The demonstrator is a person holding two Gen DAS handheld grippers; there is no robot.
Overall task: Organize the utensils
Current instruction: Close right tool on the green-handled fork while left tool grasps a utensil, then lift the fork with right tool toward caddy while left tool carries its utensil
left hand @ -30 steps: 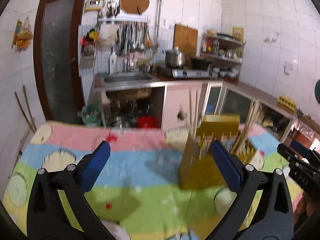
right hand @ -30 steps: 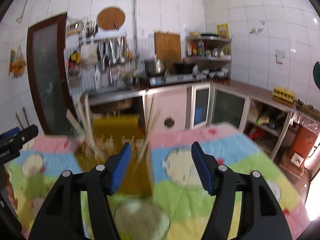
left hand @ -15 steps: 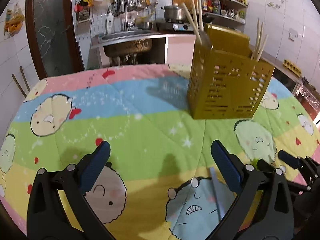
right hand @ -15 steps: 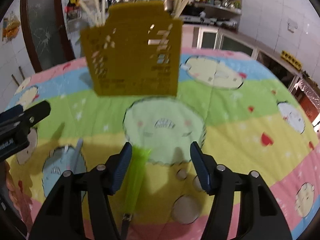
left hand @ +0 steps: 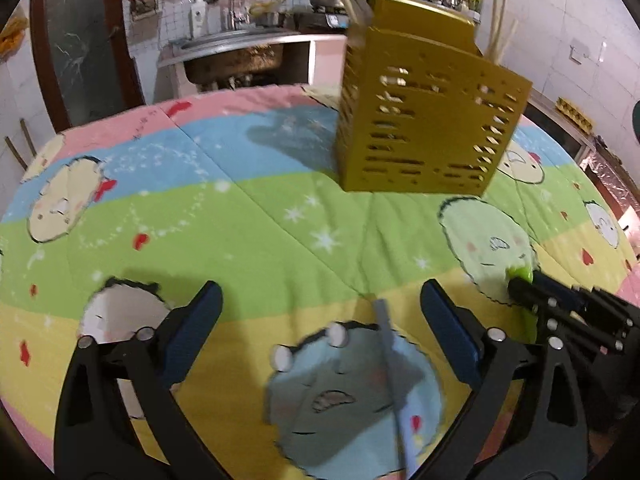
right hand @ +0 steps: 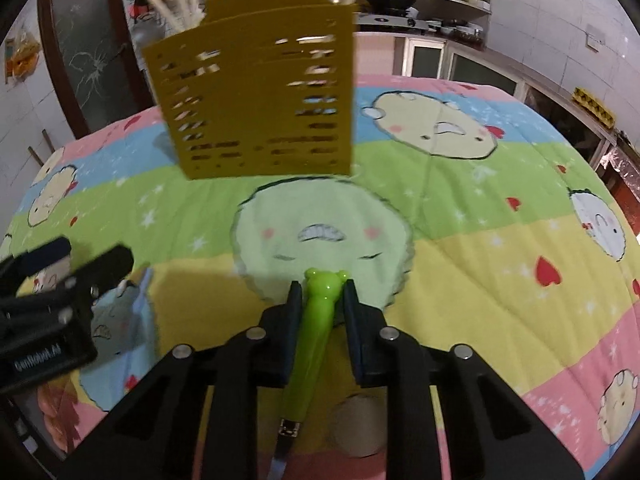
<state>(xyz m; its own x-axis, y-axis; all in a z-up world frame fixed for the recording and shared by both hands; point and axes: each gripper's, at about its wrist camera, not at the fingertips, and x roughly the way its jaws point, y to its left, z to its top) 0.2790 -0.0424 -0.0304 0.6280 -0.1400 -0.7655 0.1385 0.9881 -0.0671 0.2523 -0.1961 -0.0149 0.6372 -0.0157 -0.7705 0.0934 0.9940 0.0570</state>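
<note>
A gold slotted utensil holder (left hand: 424,120) stands on the cartoon-print cloth (left hand: 240,220), with several chopsticks in it; it also shows in the right wrist view (right hand: 260,96). My right gripper (right hand: 320,288) is shut on the green bear-topped handle of a utensil (right hand: 316,320), low at the cloth; its metal end points back toward the camera. My left gripper (left hand: 320,312) is open, low over a grey-blue utensil (left hand: 394,376) that lies on the cloth between its fingers. The right gripper also shows in the left wrist view (left hand: 560,304), at the right.
The table stands in a kitchen; a sink counter (left hand: 240,40) and a dark door (left hand: 80,40) are behind it. The left gripper's body (right hand: 52,304) is at the left in the right wrist view. The table edge drops off at the right (right hand: 624,184).
Both grippers came down from facing the kitchen to the cloth in front of the holder. The right gripper closed on the green handle. The left gripper stayed open and reached the grey-blue utensil.
</note>
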